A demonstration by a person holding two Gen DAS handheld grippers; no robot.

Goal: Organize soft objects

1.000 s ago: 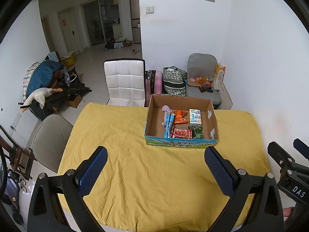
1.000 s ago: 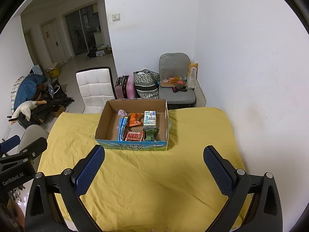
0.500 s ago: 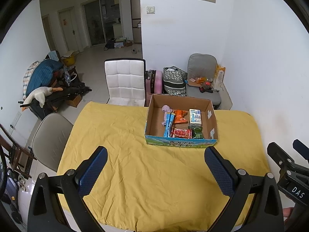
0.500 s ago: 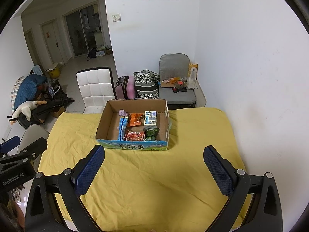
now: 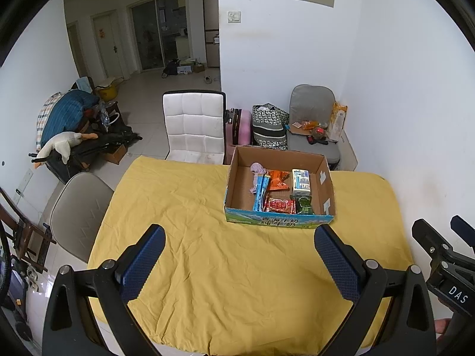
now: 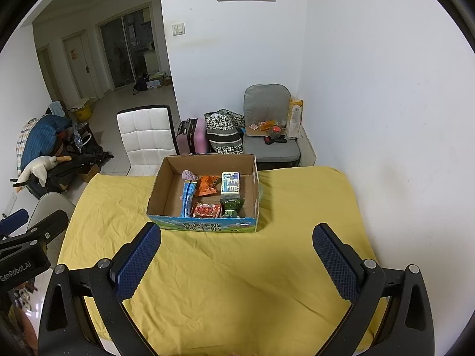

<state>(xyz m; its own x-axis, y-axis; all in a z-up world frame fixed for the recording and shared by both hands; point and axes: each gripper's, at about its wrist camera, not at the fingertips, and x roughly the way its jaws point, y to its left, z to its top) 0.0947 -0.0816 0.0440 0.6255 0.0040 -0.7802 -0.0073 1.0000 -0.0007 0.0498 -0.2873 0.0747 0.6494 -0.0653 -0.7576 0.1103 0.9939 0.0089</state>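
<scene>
Above tablecloth (image 5: 237, 267): both tongs (image 5: 239, 256) (image 6: 236, 250) wide, empty

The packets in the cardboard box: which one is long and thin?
The blue packet, a narrow strip left of the red packet; the others are short and wide.

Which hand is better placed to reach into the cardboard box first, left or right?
Probably the right. Both tools are open and empty, held back over the yellow cloth. From the right tool the cardboard box sits almost straight ahead; from the left tool it lies off to the right.
</scene>
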